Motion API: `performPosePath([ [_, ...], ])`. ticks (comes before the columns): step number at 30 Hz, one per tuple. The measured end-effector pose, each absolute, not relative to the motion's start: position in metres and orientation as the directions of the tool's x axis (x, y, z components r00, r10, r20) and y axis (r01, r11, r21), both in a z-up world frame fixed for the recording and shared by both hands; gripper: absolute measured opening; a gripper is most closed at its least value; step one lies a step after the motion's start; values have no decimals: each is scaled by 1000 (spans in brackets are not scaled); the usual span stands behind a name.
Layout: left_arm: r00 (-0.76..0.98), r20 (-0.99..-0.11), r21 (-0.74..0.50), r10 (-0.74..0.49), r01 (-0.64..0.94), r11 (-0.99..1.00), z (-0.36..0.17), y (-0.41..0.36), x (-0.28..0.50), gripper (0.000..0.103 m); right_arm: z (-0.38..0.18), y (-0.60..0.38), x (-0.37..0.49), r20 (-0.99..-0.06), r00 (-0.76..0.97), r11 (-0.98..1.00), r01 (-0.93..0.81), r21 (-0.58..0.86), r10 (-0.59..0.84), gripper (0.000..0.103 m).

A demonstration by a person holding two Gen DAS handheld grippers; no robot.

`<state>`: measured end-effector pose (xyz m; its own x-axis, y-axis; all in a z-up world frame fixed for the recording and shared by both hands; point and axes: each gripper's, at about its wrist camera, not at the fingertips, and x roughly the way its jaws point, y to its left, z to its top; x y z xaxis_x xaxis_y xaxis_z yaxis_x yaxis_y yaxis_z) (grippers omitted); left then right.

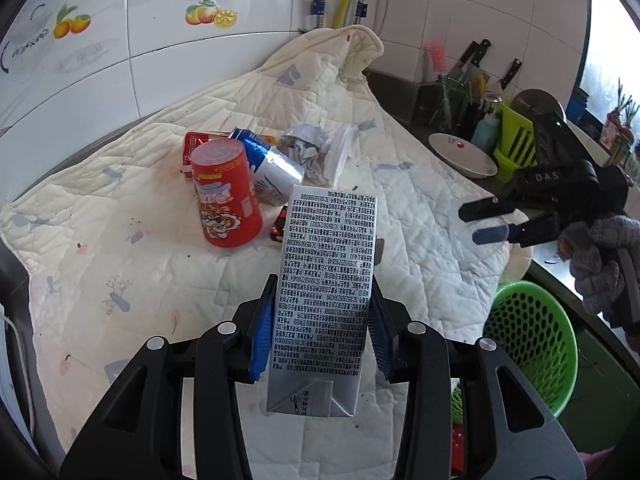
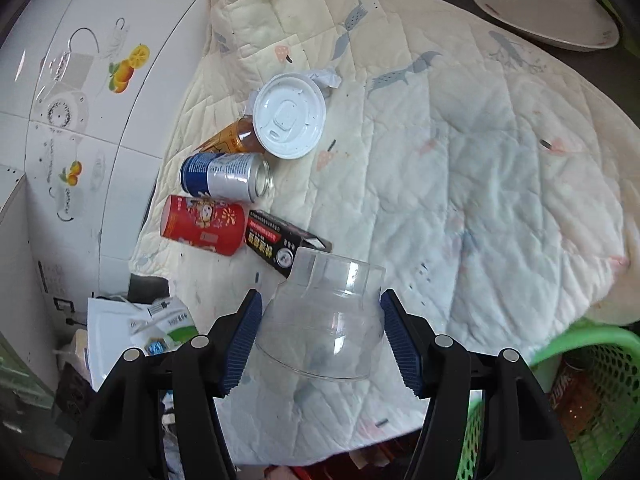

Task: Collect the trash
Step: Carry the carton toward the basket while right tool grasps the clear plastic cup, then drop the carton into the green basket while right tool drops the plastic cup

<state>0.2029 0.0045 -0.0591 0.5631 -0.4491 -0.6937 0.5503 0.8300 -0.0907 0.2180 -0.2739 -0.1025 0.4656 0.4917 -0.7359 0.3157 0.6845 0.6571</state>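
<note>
The left gripper (image 1: 320, 332) pinches a carton (image 1: 326, 280), long axis pointing away. The right gripper (image 2: 322, 340) clamps a clear cup (image 2: 324, 320). The green basket (image 2: 592, 364) sits low to the right, nearer the right hand.

Bright, even daylight from a window (image 1: 600, 64) at far right, blown out to white. Soft shadows under the can (image 1: 226, 196) on the quilt (image 1: 140, 264). Glare on the wall tiles (image 1: 180, 20). Strong fisheye bending and dark corners. Slight motion blur on the basket (image 2: 592, 376), near right.
</note>
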Motion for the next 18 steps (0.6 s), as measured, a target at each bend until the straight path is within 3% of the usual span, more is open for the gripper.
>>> performPosePath([
  [15, 508, -677, -108, -533, 648, 754, -54, -71, 118, 41, -133, -317, 35, -833, 381, 782, 332, 528, 401, 61],
  [18, 486, -681, -110, -548, 671, 733, -56, -87, 103, 41, -141, -321, 11, -843, 372, 786, 343, 515, 390, 69],
])
